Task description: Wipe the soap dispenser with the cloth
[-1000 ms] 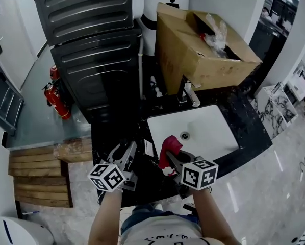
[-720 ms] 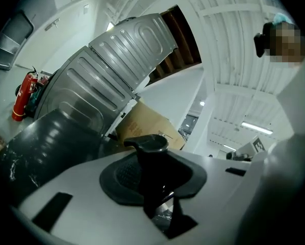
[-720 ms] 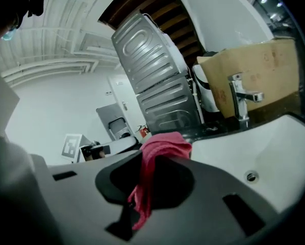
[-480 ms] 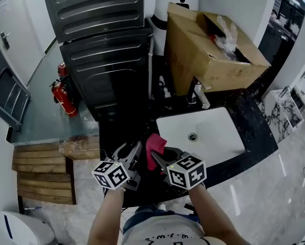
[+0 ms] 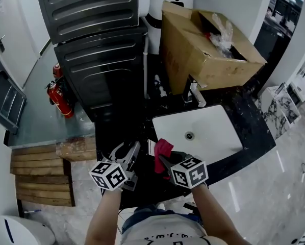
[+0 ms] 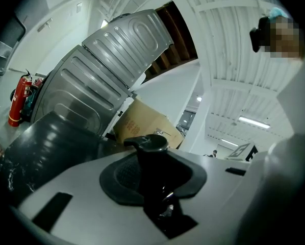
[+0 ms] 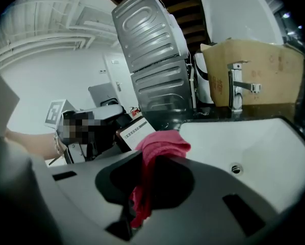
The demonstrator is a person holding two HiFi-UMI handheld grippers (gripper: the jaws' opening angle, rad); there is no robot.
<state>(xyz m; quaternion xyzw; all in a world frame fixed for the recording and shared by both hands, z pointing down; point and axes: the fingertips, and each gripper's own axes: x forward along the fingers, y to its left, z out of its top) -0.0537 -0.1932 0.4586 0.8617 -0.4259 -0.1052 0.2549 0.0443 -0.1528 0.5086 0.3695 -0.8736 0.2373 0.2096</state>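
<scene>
Soap dispenser (image 6: 151, 152): black, pump head on top; stands between the left jaws at the near edge of the counter, left of the sink. Cannot tell whether its base rests on the counter.
Left gripper (image 5: 126, 156): jaws partly closed and clamped on the soap dispenser's body, pointing roughly level.
Cloth (image 5: 162, 148): red-pink, bunched; top sticks up past the right jaws, tail hangs down between them.
Right gripper (image 5: 163, 160): jaws closed on the cloth, tilted downward, just right of the left gripper.
Cloth vs dispenser: close together; contact not discernible.
Counter (image 5: 247, 114): black stone, glossy.
Sink (image 5: 213, 137): white basin set in the counter, drain visible, right of both grippers.
Faucet (image 5: 195, 94): chrome, behind the sink.
Cardboard box (image 5: 198, 50): open, on the counter behind the faucet.
Appliances (image 5: 94, 40): two grey units, stacked, left of the box.
Fire extinguisher (image 5: 57, 99): red, on the floor at left.
</scene>
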